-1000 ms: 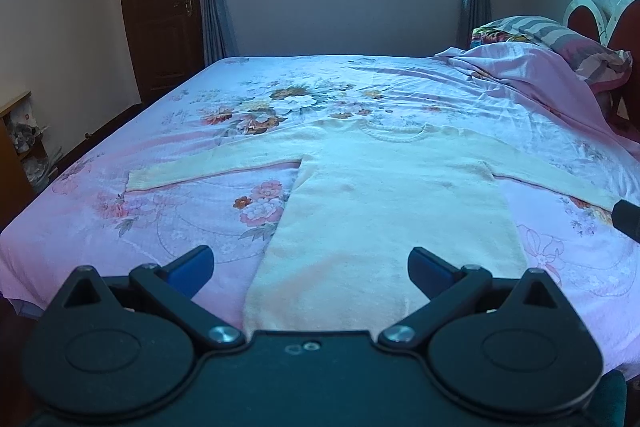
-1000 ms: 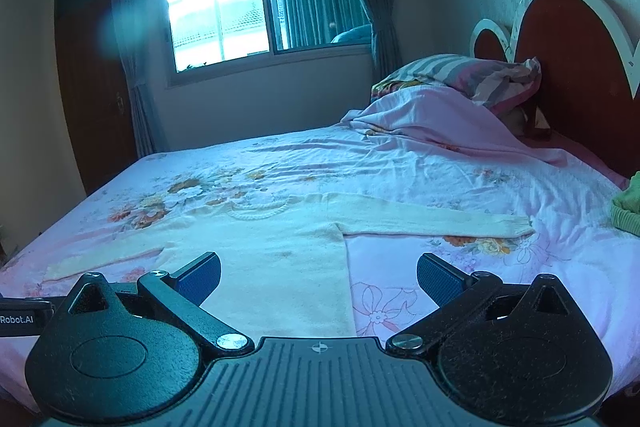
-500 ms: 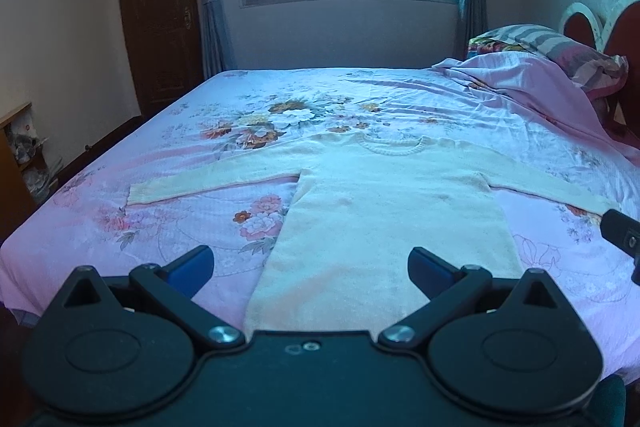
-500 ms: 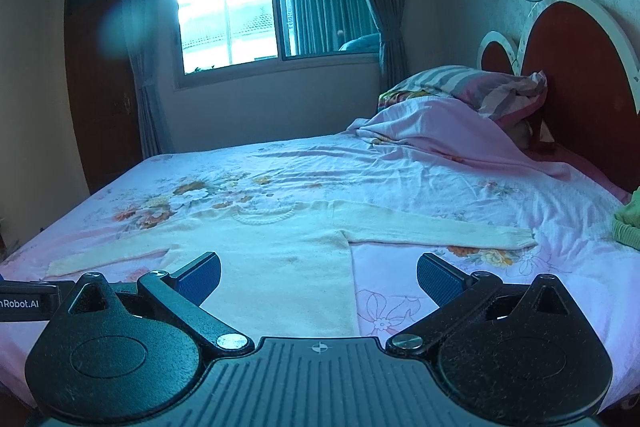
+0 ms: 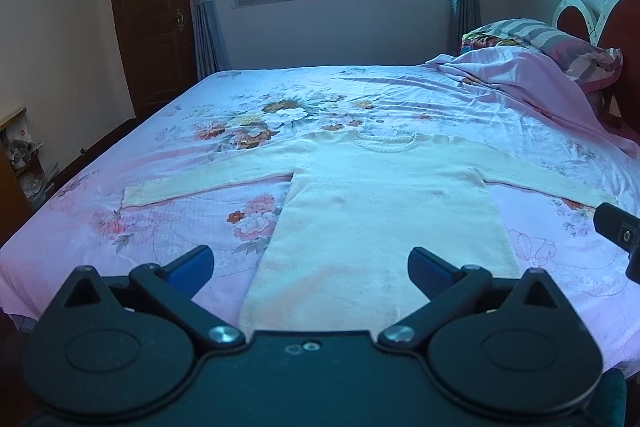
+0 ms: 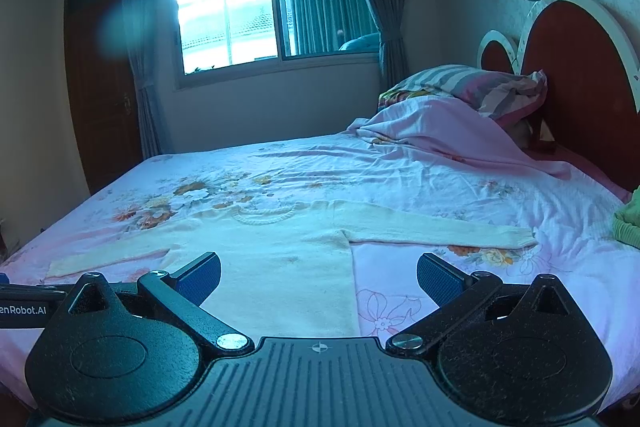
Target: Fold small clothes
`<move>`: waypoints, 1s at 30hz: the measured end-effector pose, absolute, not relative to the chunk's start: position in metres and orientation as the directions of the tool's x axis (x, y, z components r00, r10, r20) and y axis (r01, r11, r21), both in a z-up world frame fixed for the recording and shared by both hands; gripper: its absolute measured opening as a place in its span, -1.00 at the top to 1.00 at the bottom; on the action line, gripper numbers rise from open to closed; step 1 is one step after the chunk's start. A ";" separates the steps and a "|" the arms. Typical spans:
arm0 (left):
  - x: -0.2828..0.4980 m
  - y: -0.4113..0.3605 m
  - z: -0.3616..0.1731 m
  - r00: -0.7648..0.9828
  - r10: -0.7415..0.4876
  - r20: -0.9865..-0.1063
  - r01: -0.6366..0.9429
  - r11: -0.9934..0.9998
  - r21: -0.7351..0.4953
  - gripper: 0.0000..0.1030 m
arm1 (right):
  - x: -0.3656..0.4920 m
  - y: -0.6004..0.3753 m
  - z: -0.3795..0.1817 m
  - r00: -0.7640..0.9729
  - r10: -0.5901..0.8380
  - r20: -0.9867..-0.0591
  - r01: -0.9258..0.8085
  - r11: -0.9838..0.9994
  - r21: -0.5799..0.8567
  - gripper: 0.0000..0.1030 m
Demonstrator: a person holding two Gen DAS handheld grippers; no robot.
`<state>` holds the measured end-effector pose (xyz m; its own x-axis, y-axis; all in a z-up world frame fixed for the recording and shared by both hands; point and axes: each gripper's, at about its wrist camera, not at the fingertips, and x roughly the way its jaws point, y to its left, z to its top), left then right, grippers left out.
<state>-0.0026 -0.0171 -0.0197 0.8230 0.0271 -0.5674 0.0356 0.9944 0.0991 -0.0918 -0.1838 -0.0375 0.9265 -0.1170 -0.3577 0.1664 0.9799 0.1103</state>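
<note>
A cream sweater (image 5: 384, 211) lies flat and face up on the flowered bed sheet (image 5: 168, 227), its hem at the near edge of the bed, its collar far, so the body's long axis runs straight away from both grippers; the two sleeves stretch out sideways, crossing that axis, one to the left (image 5: 200, 183) and one to the right (image 6: 436, 231).

The left gripper (image 5: 310, 265) hangs above the near hem with its jaws spread wide and nothing between them; it looks straight up the body of the sweater, and the left sleeve's cuff lies well off to its left and farther away. The right gripper (image 6: 318, 277) also has its jaws wide apart and empty; it sits over the right side seam of the body, with bare sheet under its right finger, and the right sleeve lies ahead and to its right, its cuff well apart from the jaws. Neither gripper touches the cloth.

Nothing is folded yet, so the task seems to be at its very start; a likely first fold brings a sleeve across the body, and each sleeve is nearer the gripper on its own side. Since the sleeves lie crosswise, a gripper would have to travel out sideways and forward to reach a cuff; the hem is the closer grasp for both.

A pink blanket (image 6: 448, 131), a striped pillow (image 6: 472, 83) and a green cloth (image 6: 628, 223) sit at the right, clear of the sweater.
</note>
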 end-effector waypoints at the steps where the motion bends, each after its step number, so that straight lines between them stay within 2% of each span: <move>1: -0.002 -0.017 -0.020 0.822 0.027 -0.569 0.037 0.994 0.100 -0.97 | -0.092 -0.184 -0.038 0.926 -0.116 -0.360 0.166 0.980 0.112 -1.00; 30: 0.012 -0.011 -0.035 0.799 0.041 -0.599 0.026 0.994 0.103 -0.97 | -0.077 -0.185 -0.052 0.909 -0.128 -0.396 0.183 0.978 0.102 -1.00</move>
<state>0.0124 -0.0109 -0.0348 0.7995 0.0410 -0.5993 0.0260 0.9944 0.1028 -0.0766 -0.1852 -0.0517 0.9091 -0.1284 -0.3963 0.1825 0.9779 0.1019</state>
